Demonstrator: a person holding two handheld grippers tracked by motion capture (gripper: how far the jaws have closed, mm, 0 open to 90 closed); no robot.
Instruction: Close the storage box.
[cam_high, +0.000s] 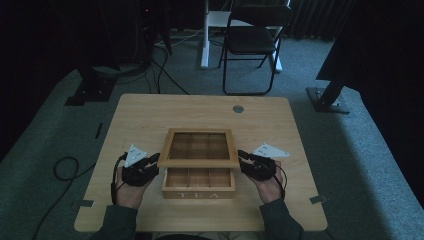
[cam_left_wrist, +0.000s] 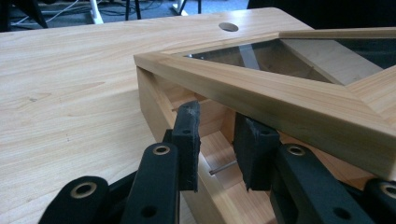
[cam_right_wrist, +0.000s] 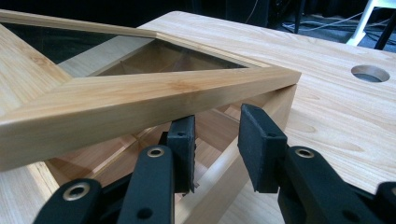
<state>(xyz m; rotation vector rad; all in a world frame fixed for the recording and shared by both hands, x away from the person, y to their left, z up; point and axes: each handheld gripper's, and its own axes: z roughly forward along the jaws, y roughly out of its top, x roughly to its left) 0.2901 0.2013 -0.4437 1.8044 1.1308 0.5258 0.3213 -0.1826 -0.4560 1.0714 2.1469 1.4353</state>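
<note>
A wooden tea box (cam_high: 198, 194) marked TEA stands near the table's front edge. Its glass-paned lid (cam_high: 199, 162) is raised at the front and shows the compartments beneath. My left gripper (cam_high: 155, 161) is at the lid's front left corner and my right gripper (cam_high: 242, 157) at its front right corner. In the left gripper view the jaws (cam_left_wrist: 219, 140) stand apart under the lid's rail (cam_left_wrist: 280, 100), astride the box's side wall, pinching nothing. The right gripper view shows the same: the gripper (cam_right_wrist: 217, 135) is open beneath the lid's rail (cam_right_wrist: 140, 100).
The light wooden table (cam_high: 140, 115) has a round cable hole (cam_high: 238, 108) at the back. A black folding chair (cam_high: 252, 40) stands beyond it on grey carpet. Cables (cam_high: 65, 167) lie on the floor at the left, and dark stand feet (cam_high: 327, 97) sit at both sides.
</note>
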